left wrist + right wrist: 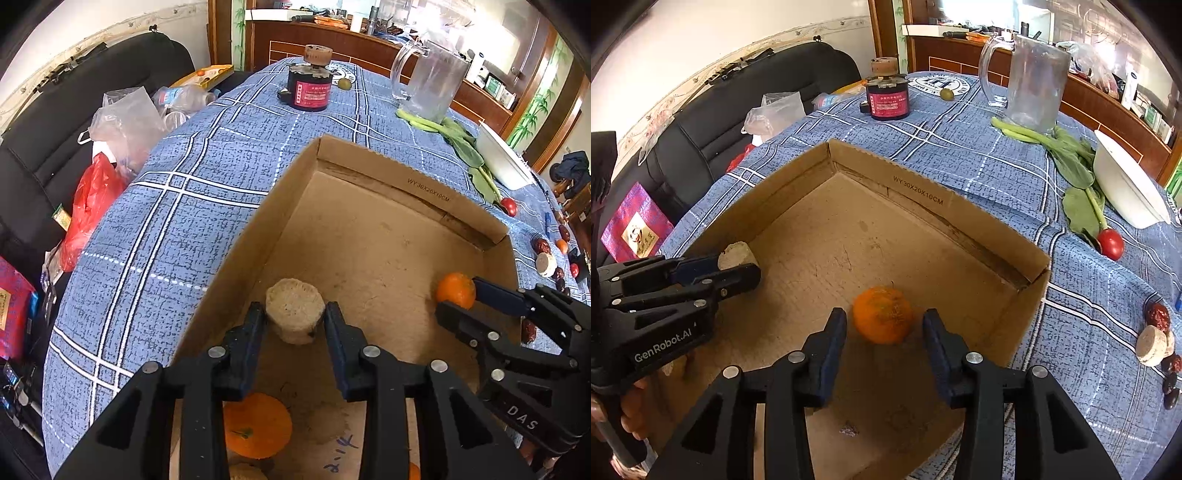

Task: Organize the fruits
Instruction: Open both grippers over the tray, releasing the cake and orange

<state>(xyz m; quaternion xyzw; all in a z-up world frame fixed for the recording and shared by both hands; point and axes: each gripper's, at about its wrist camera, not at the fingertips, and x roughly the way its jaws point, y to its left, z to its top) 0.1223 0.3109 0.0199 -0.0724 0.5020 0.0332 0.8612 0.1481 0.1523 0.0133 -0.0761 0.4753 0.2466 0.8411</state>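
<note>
**Two grippers inside the cardboard box, each at one item**

Open cardboard box point(997, 236) on blue plaid tablecloth point(207, 155). Left gripper point(294, 314) inside box near left wall, jaws flanking pale round cake point(293, 314); pads at its sides, firm pressure not discernible. Right gripper point(884, 328) near right wall, jaws apart, small gaps either side of orange point(882, 319) resting on box floor. Second orange point(257, 424) on floor beneath left gripper. On cloth beyond: black-and-red canister point(888, 98), clear pitcher point(1034, 88), leafy greens point(1071, 162), white bowl point(1126, 192), red tomato point(1111, 243), dates point(1158, 315).
</note>
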